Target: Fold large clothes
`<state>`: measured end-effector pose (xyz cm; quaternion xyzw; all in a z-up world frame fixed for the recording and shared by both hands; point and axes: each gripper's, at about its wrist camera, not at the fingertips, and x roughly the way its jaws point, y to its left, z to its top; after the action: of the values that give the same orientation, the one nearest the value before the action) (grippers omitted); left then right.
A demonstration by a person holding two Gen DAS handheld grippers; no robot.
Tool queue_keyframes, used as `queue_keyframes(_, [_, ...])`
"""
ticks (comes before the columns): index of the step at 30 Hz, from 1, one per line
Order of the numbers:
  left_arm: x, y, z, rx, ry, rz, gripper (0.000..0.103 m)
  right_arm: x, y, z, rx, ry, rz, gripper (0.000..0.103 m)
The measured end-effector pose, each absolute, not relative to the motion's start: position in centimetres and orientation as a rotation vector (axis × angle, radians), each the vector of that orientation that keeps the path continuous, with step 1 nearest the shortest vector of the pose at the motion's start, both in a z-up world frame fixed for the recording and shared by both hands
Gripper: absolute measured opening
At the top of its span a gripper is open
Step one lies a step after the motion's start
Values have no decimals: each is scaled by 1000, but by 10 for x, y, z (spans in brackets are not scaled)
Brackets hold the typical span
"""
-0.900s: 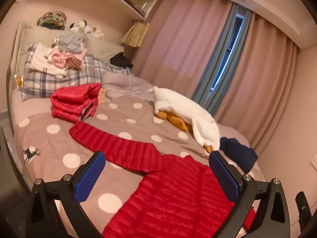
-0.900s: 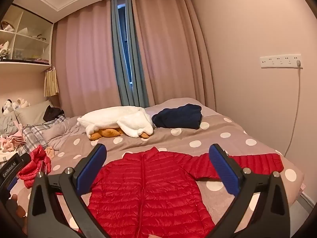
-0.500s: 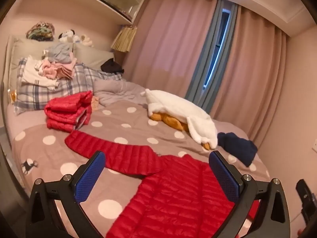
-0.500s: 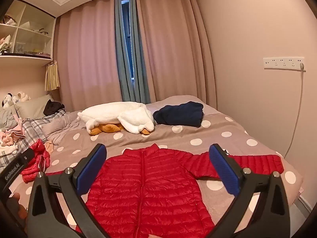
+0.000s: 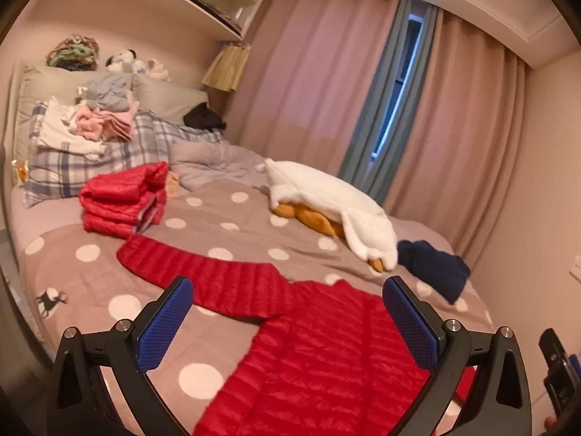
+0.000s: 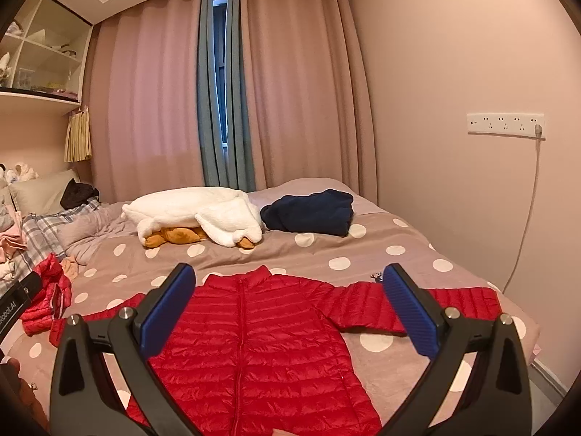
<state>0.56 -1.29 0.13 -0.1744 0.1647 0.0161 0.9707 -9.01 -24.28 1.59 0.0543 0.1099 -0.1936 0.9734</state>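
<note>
Hovering wide apart and empty, the left hand-held gripper (image 5: 287, 321) and right hand-held gripper (image 6: 288, 309) face the red jacket (image 6: 261, 345), spread flat, sleeves out, on the near bed (image 6: 363, 250). Folding seems not yet begun; next, probably pinching a sleeve inward. Farther left sits a folded red jacket (image 5: 121, 198).

Bare bedspread (image 6: 399, 265) beyond red jacket (image 6: 261, 330), white fleece (image 6: 203, 214) farther back

Left tongs (image 5: 287, 318) spread wide, nothing between their blue pads, tilted slightly downward, right tongs (image 6: 288, 307) likewise wide and empty, tilted slightly downward
</note>
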Motion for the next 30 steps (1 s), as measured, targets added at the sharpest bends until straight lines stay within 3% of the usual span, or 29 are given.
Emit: queue_keyframes(30, [6, -14, -2, -351, 338, 34, 103, -87, -245, 15, 128, 241, -412, 103])
